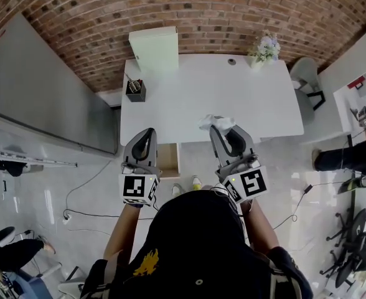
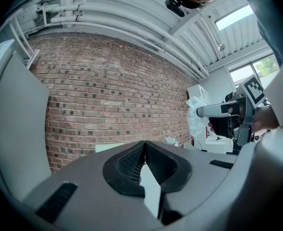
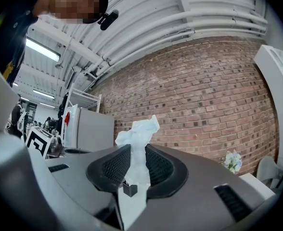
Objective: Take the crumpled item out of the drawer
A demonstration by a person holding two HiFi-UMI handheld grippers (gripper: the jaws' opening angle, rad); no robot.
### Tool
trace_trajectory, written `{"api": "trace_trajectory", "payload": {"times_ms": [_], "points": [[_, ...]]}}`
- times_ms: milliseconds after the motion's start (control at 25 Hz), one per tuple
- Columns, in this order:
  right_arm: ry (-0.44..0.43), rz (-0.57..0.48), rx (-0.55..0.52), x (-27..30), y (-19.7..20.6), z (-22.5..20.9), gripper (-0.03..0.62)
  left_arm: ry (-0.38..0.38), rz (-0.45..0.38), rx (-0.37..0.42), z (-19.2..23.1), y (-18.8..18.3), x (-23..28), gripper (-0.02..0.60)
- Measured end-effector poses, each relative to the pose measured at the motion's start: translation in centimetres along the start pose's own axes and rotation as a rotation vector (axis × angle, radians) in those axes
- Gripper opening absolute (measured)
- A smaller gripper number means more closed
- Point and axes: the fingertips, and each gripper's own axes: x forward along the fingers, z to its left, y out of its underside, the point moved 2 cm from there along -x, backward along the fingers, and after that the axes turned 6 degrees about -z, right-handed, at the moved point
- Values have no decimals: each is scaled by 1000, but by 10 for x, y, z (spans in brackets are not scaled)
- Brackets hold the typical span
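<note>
One crumpled paper (image 3: 139,126) sits pinched between the jaws of my right gripper (image 3: 137,147), its top sticking out past their tips. Only the head view shows the worktop (image 1: 233,92) under those jaws. The jaws of my left gripper (image 2: 144,144) are closed together, empty.

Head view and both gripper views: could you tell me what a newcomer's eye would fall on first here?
First, the crumpled white item pinched in the right tool, held up over the near edge of the white table. Next, the left tool, shut and empty, beside the open drawer at the table's front, with the red brick wall behind it all.
</note>
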Motion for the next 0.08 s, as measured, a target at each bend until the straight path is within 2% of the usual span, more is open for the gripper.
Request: {"api": "trace_trajectory", "payload": {"times_ms": [80], "points": [[-1,4,12,-2,2,3,120,-14,4,7,5,0,-6,18]]}}
